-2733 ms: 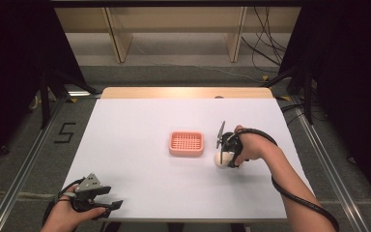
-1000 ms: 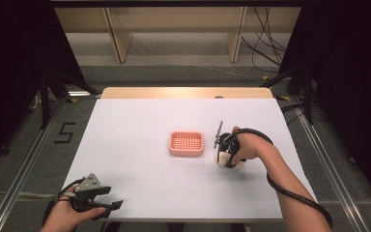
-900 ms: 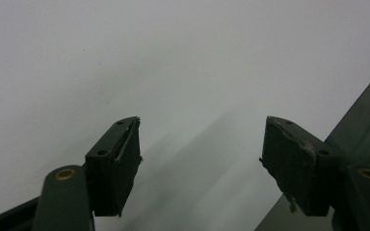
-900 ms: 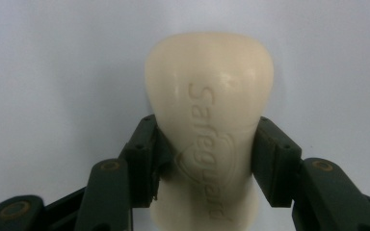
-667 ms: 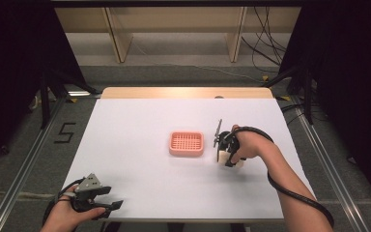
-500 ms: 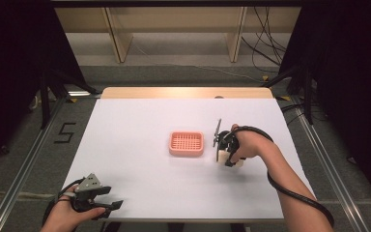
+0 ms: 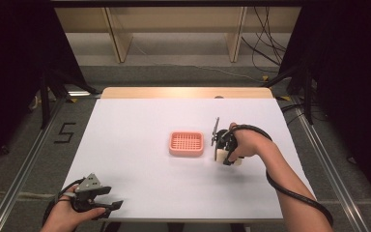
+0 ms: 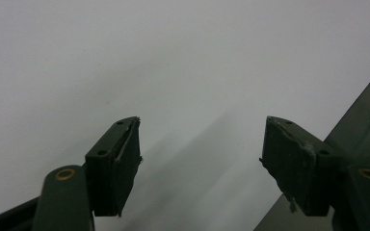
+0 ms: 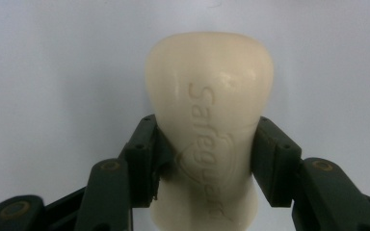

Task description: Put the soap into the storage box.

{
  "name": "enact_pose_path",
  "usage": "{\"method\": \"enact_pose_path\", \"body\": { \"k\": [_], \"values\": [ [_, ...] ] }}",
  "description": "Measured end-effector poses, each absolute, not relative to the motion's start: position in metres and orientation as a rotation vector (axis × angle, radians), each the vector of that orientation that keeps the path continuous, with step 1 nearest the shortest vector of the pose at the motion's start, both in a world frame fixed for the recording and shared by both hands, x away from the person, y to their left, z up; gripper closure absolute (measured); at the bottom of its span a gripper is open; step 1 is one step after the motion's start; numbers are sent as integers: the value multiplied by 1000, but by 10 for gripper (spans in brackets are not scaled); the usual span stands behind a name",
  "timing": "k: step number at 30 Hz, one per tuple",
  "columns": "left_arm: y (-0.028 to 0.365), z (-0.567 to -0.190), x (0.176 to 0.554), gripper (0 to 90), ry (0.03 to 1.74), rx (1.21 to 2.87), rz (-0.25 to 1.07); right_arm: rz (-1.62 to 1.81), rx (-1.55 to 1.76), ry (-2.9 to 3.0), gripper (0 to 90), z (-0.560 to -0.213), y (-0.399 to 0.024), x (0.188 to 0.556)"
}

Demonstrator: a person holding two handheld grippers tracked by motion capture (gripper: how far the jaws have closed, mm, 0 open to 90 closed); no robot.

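Note:
A cream bar of soap with raised lettering sits between the jaws of my right gripper, which is shut on its waist. In the high view the right gripper holds the soap just right of a pink slotted soap dish near the middle of the white table. My left gripper rests at the table's near left edge. Its jaws stand open over bare white surface with nothing between them.
The white table ends in a wooden strip at the far side. A dark table edge shows at the right of the left gripper view. A cable trails from the right gripper along the forearm.
The right gripper with the soap has shifted slightly toward the pink dish and tilted a little. The left gripper has stayed put.

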State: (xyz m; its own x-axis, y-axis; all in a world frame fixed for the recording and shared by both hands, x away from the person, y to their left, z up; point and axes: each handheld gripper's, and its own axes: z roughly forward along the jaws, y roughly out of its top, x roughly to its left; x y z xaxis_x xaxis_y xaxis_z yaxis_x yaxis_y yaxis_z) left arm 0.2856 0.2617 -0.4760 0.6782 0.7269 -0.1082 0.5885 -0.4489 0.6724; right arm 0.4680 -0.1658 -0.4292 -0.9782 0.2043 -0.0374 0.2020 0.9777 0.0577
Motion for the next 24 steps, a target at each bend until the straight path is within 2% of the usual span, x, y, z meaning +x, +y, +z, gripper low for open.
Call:
{"method": "enact_pose_path", "body": {
  "k": [6, 9, 11, 13, 24],
  "values": [
    [262, -476, 286, 292, 1007, 2189, 257, 65, 373, 3083, 507, -425, -162, 466],
    [262, -476, 286, 292, 1000, 2184, 246, 83, 280, 3081, 507, -426, -160, 470],
    [262, -476, 286, 292, 999, 2184, 248, 38, 388, 3078, 506, -424, -158, 466],
    [262, -476, 286, 292, 1004, 2191, 257, 80, 265, 3072, 506, -426, -157, 470],
    [262, -475, 285, 292, 998, 2181, 244, 88, 241, 3074, 506, -425, -146, 473]
  ]
}}
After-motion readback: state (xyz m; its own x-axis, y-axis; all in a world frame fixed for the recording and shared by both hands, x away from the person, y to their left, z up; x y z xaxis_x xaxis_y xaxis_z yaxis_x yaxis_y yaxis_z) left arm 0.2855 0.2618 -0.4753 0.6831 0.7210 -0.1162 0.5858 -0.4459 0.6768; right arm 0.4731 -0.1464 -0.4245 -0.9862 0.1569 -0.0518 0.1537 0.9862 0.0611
